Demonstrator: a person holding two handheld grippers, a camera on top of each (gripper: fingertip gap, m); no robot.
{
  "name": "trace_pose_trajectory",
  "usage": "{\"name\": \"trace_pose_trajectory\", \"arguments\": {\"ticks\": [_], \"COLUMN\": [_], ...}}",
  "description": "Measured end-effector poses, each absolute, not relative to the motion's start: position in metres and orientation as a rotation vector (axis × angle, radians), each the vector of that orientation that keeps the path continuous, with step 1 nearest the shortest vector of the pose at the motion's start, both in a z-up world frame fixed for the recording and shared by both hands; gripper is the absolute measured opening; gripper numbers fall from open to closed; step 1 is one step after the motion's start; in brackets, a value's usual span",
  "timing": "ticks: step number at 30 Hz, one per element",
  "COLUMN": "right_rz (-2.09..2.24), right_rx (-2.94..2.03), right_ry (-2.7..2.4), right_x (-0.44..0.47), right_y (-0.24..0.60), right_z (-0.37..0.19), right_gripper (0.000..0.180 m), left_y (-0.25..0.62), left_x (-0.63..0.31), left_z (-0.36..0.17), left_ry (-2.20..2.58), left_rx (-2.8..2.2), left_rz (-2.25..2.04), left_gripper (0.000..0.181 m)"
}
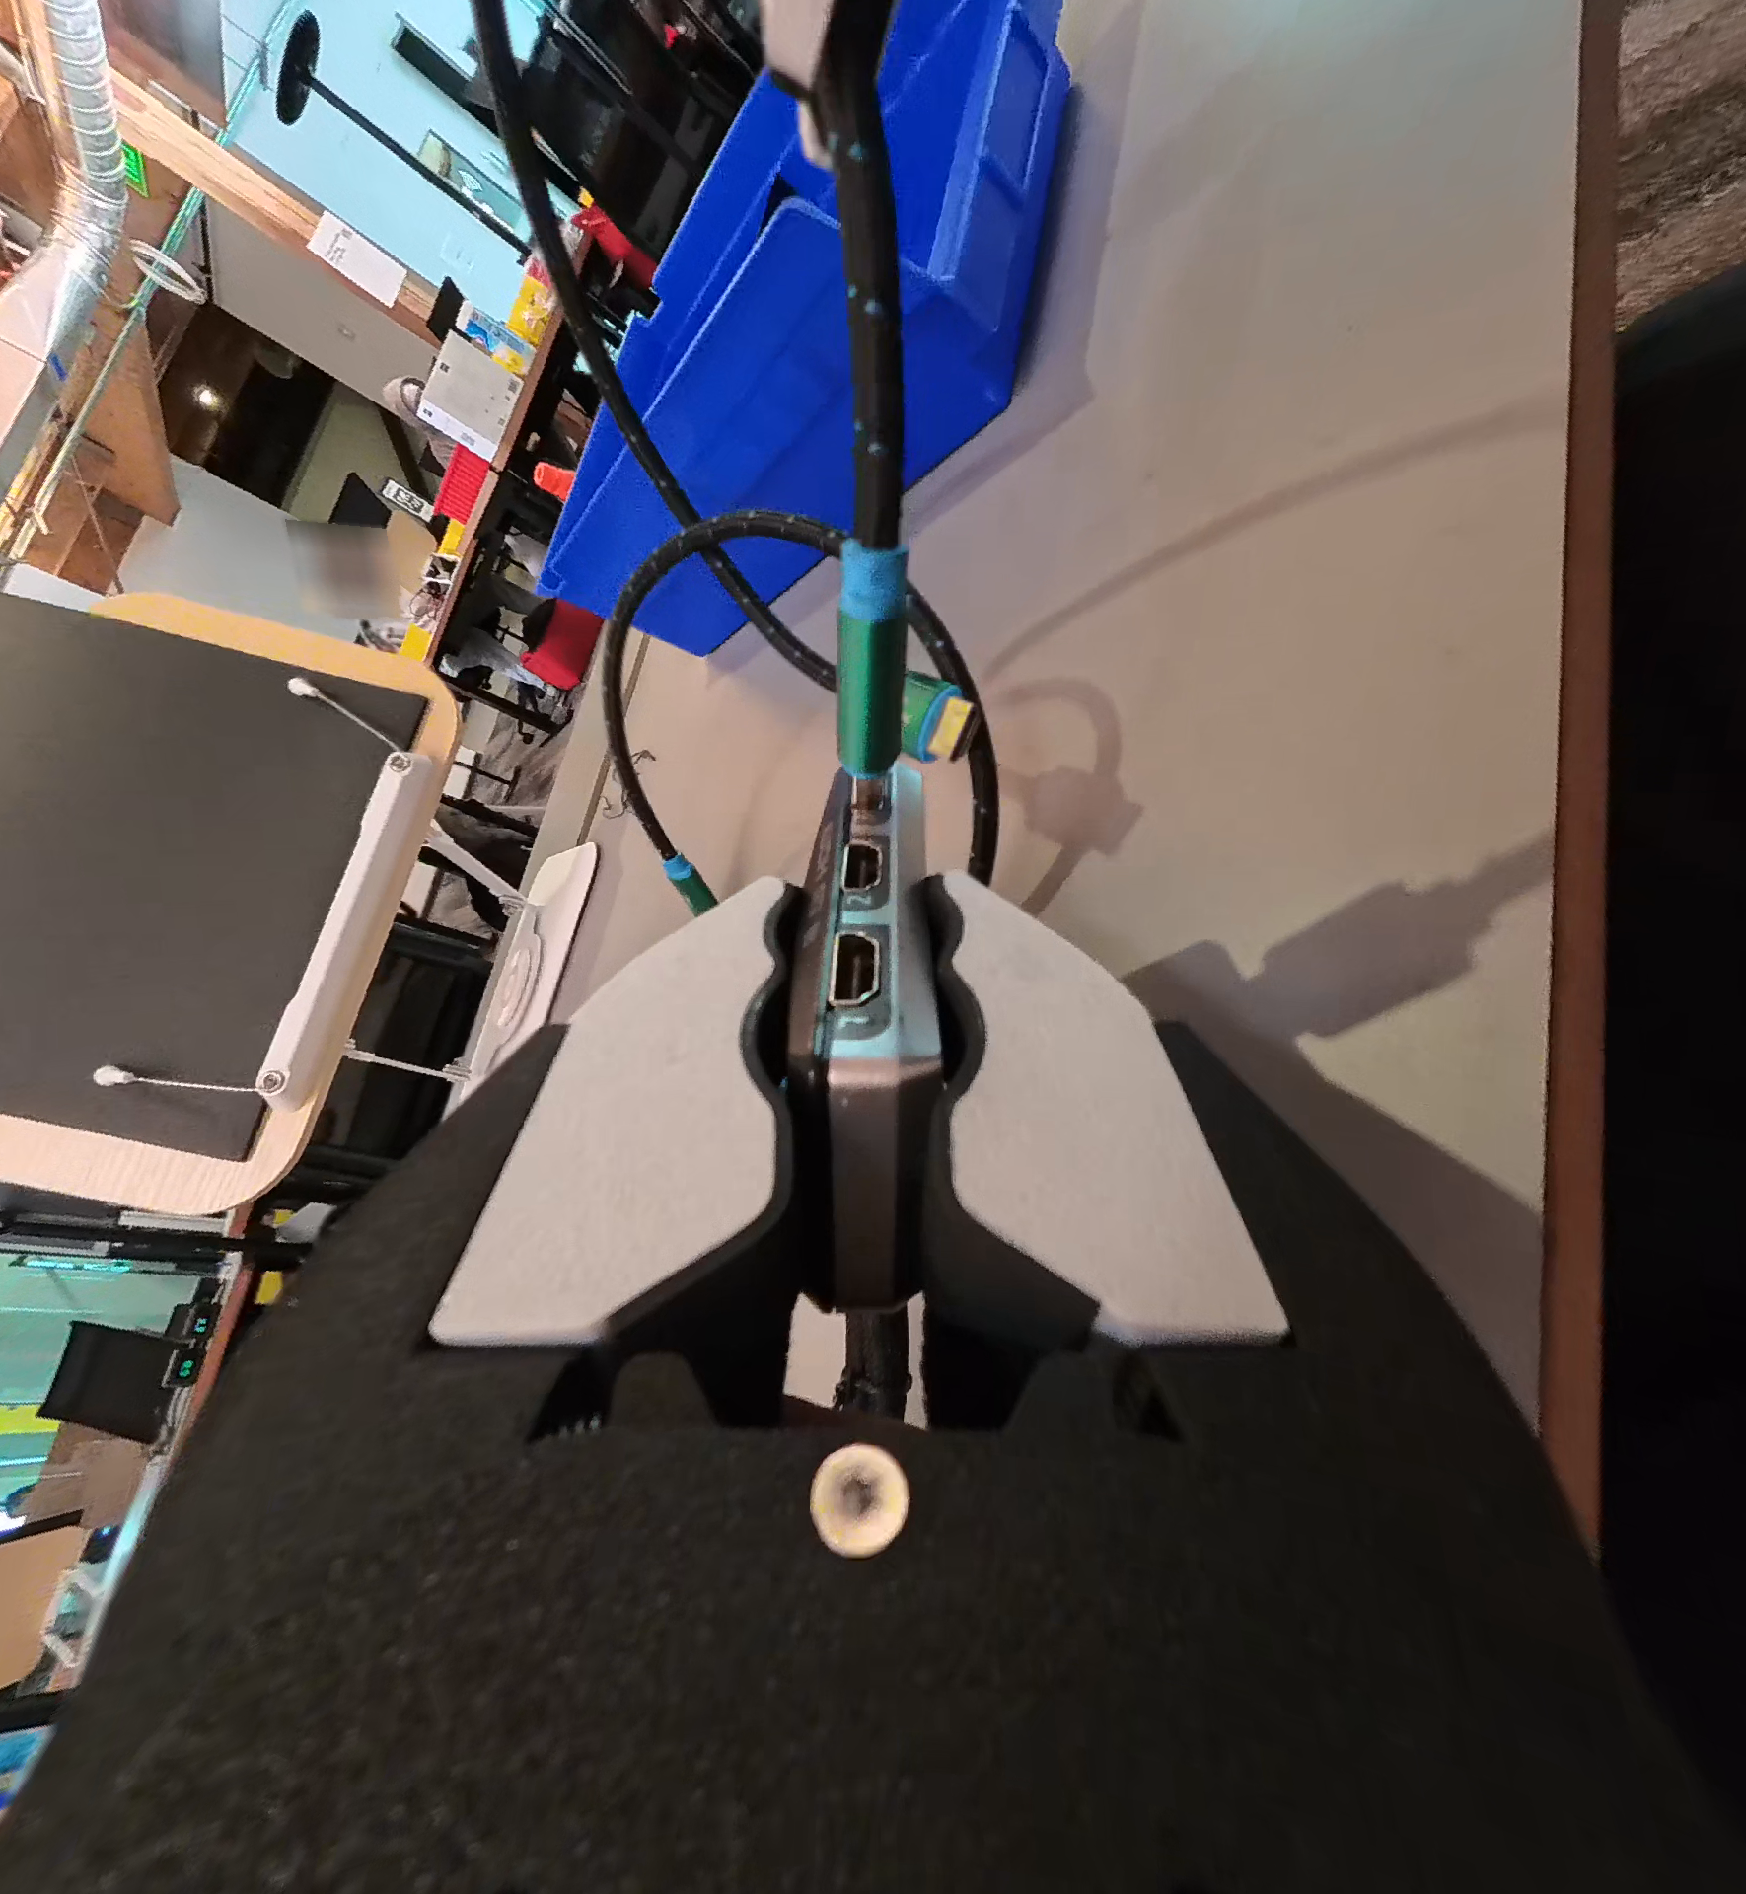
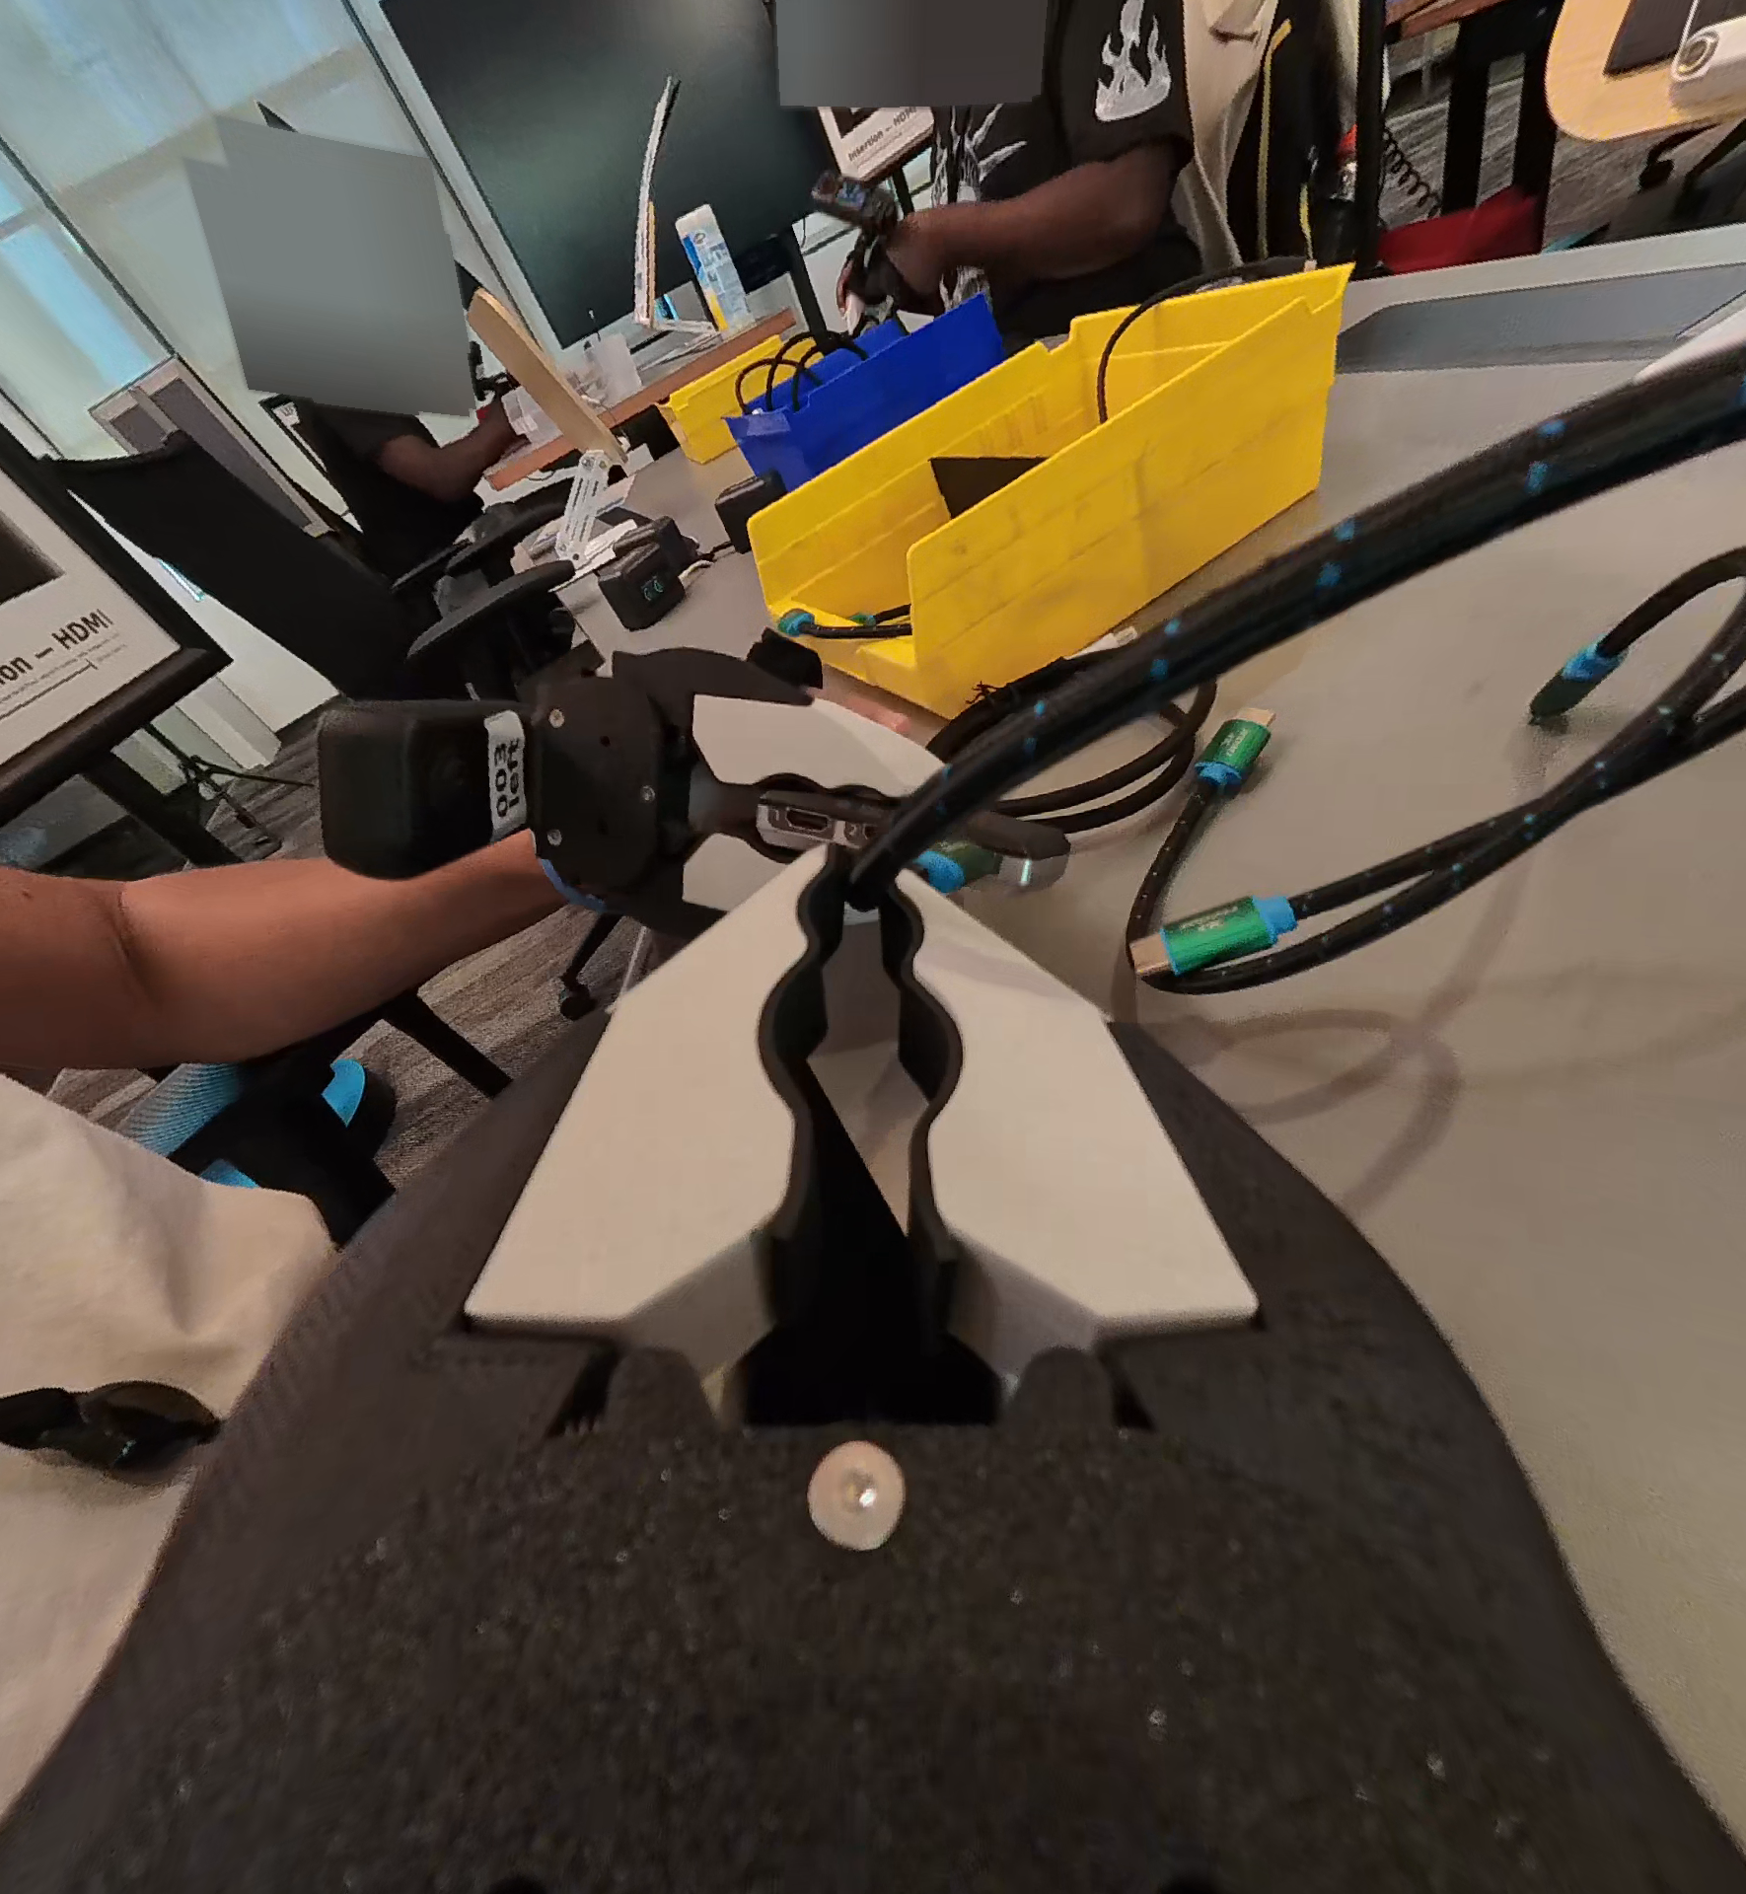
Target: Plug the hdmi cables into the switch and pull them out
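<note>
Left gripper (image 1: 864, 922) clamped tight on the switch (image 1: 874, 984), jaws pressed against both flat sides, port edge turned up toward the camera. Two ports (image 1: 857, 969) bare and unoccupied between the fingertips. Just beyond them, green plug (image 1: 867, 697) standing in the far end port, its metal tip showing at the mouth, so not clearly home. Braided black cable (image 1: 869, 338) running straight up from that plug and out of the top edge. Behind the switch, a second green plug (image 1: 936, 717) hanging free on a looped cable (image 1: 643, 656), above the grey table (image 1: 1310, 615). Farther back, blue bin (image 1: 797, 410) on the table. Over in the right wrist view: right gripper (image 2: 859, 902) nipped shut at the very tips on a braided cable (image 2: 1258, 574), the gap wider lower down. Past it, the left gripper (image 2: 746, 789) again, side on, switch (image 2: 828, 820) level in its grip. On the table (image 2: 1463, 1281) to the right, loose plug (image 2: 1217, 935) lying flat, another (image 2: 1228, 753) farther on. Beyond those, yellow bin (image 2: 1053, 533), then a blue one (image 2: 859, 400).
</note>
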State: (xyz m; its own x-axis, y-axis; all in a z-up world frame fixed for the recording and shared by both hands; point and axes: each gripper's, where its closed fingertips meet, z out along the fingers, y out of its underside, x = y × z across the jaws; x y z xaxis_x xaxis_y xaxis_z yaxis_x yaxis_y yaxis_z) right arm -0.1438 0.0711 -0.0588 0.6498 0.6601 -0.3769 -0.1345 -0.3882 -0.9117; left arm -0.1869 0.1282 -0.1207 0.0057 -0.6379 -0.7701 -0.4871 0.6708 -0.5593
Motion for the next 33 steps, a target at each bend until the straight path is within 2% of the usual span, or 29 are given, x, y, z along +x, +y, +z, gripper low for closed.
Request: {"name": "trace_pose_trajectory", "arguments": {"ticks": [8, 9, 11, 12, 20, 22, 33], "right_rz": [0.974, 0.938, 0.867, 0.838, 0.707, 0.704, 0.545], "right_rx": [-1.697, -1.715, -1.725, -1.727, -1.827, -1.851, -1.880], "right_ry": [-0.299, -0.318, -0.346, -0.339, -0.231, -0.218, -0.295], "right_x": [-0.142, -0.145, -0.151, -0.152, -0.157, -0.160, -0.166], "right_y": [0.075, 0.075, 0.076, 0.078, 0.101, 0.104, 0.108], "right_z": [-0.059, -0.065, -0.071, -0.073, -0.097, -0.102, -0.097], "right_gripper": [0.007, 0.011, 0.031, 0.032, 0.030, 0.024, 0.020], "left_y": [0.127, 0.126, 0.123, 0.122, 0.120, 0.120, 0.123], "left_x": [-0.183, -0.182, -0.180, -0.179, -0.176, -0.176, -0.180], "left_z": [-0.121, -0.121, -0.121, -0.122, -0.121, -0.121, -0.111], "left_ry": [1.628, 1.624, 1.626, 1.626, 1.611, 1.610, 1.598], "left_rx": [-0.967, -0.974, -0.981, -0.984, -0.999, -1.005, -0.994], "left_rz": [-0.164, -0.179, -0.187, -0.185, -0.197, -0.198, -0.166], "left_gripper": [0.023, 0.022, 0.022, 0.023, 0.022, 0.023, 0.022]}}
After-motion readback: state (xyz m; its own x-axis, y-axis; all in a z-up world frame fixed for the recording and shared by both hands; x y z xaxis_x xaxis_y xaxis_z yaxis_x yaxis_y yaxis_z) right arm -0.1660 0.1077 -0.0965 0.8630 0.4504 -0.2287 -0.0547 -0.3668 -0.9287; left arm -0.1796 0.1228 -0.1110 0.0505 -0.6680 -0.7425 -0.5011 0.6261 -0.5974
